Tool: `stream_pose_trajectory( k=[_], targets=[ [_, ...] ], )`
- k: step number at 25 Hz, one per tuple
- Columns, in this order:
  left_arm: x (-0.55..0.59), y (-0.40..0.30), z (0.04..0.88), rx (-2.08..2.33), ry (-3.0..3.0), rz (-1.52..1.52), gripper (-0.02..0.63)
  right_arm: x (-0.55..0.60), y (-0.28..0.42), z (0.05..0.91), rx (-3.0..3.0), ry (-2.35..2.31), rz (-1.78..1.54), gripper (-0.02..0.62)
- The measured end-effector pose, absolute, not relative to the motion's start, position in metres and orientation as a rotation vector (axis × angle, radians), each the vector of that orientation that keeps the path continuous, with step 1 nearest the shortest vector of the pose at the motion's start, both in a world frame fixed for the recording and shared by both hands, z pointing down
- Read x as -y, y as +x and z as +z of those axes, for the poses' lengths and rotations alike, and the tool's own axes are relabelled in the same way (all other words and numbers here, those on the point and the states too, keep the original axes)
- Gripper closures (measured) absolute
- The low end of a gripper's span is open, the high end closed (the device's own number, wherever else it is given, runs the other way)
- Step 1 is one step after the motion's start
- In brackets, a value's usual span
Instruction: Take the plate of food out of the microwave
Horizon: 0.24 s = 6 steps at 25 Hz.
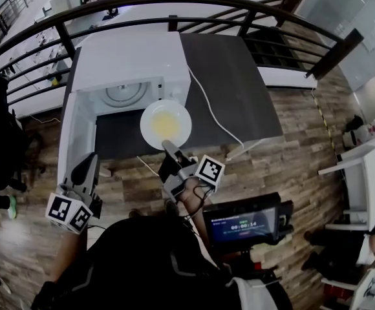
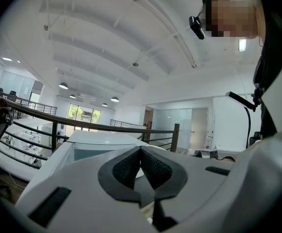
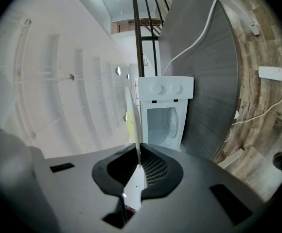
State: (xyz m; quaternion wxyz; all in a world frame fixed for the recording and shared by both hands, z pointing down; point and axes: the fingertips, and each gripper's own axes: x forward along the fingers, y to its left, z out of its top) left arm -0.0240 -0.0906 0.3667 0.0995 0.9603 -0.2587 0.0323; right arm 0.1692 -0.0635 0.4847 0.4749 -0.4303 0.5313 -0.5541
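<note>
Plate (image 1: 150,116) near rim hidden under right gripper (image 1: 169,147). Right gripper view: plate edge-on, food (image 3: 127,122) mostly hidden. Screen (image 1: 244,225) text too small to read.

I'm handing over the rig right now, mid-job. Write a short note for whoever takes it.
Left hand-held gripper: shut, empty, beside the open microwave door.
Right hand-held gripper: shut on the plate at its near rim.
Plate with yellow food: outside the microwave, before its opening, over the table.
Done: plate is out.
To do: probably set it on the table, release.
</note>
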Motion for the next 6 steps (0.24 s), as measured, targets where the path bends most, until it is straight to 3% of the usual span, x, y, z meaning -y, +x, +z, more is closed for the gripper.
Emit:
stream_pose_trajectory(
  k=[6],
  targets=[
    [0.0886,-0.0230,0.3701,0.761,2.829,0.083,0.603,0.0630,0.1676,0.4867,-1.308,-1.045,-1.359,0.581]
  ],
)
